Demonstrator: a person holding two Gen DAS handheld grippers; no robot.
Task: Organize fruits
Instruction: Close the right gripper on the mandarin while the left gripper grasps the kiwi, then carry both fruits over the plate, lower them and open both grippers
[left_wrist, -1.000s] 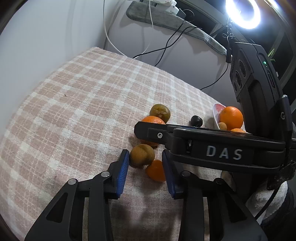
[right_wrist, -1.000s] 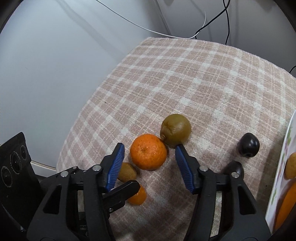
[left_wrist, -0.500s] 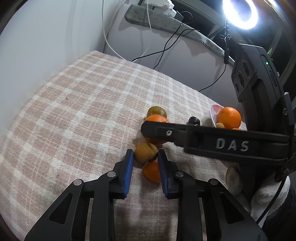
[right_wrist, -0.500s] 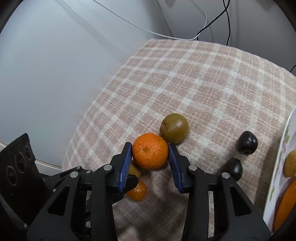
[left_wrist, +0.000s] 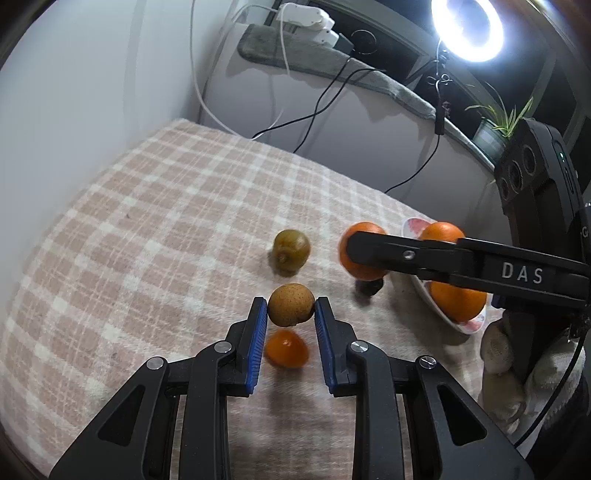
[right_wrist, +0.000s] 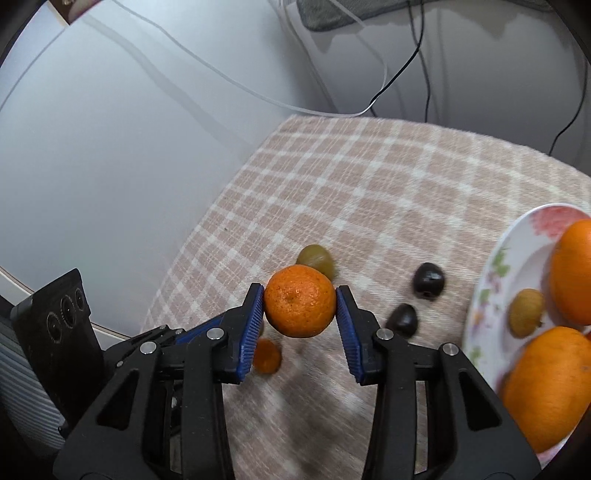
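Note:
My left gripper is shut on a small brown round fruit, held above the checked cloth. Below it lies a small orange fruit. My right gripper is shut on an orange mandarin, lifted off the cloth; in the left wrist view that mandarin shows behind the right gripper's black finger. A green-brown fruit rests on the cloth. Two dark fruits lie near the flowered plate, which holds two oranges and a small brown fruit.
The pink checked cloth covers the table, which ends at a white wall on the left. Cables hang behind the far edge. A ring light and a potted plant stand at the back right. A gloved hand holds the right gripper.
Both grippers closed on their fruits. The right one lifted the mandarin and carried it right, toward the plate. The left one holds the brown fruit raised off the cloth.

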